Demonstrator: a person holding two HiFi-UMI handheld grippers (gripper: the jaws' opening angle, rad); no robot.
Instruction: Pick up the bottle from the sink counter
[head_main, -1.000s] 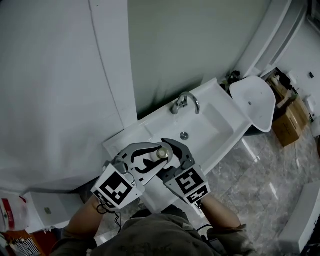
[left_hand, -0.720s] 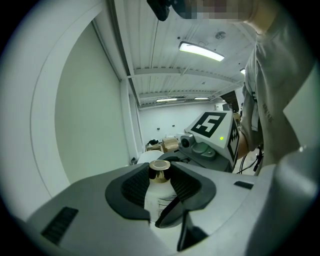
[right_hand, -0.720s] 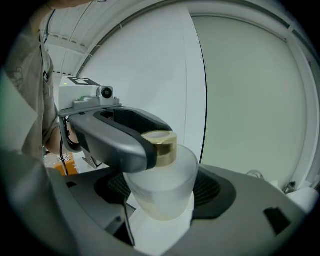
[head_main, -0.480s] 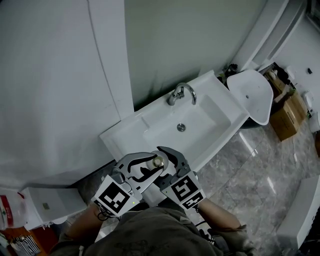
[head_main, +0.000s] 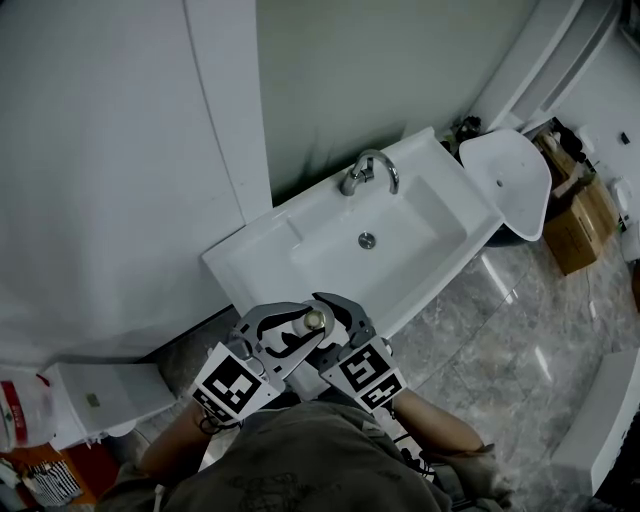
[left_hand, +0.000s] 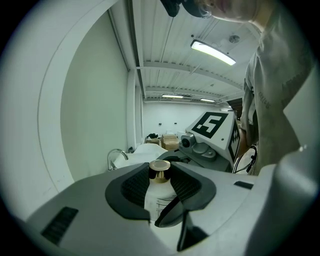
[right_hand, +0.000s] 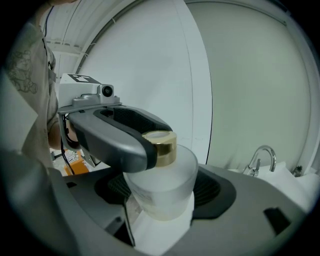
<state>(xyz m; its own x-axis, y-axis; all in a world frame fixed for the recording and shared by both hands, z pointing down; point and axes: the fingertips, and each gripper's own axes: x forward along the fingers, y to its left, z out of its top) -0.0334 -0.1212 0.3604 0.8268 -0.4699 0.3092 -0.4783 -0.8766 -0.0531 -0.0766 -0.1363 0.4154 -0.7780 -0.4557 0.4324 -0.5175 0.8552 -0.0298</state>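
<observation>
Bottle (head_main: 314, 319) | label (left_hand: 163, 202) illegible | gripped: left hand-held gripper (left_hand: 161, 172); right hand-held gripper (right_hand: 162, 189)

Both forearms come in from near, close to the torso, and converge at mid-scene. The left forearm (head_main: 165, 445) angles in from the near left, the right forearm (head_main: 440, 428) from the near right. The left gripper (head_main: 300, 328) and right gripper (head_main: 330, 322) meet tip to tip with jaws interleaved, and both clamp 1 bottle (head_main: 313, 320). Left gripper: the 2 pads bear on the bottle body from either side, and the cap stands above the jaws. Right gripper: the bottle fills the gap between its pads, and 1 jaw of the left gripper crosses in front, touching the cap. Both grippers point away from the body and slightly down. The left marker cube (head_main: 235, 385) and right marker cube (head_main: 362, 372) sit side by side, faces up.
</observation>
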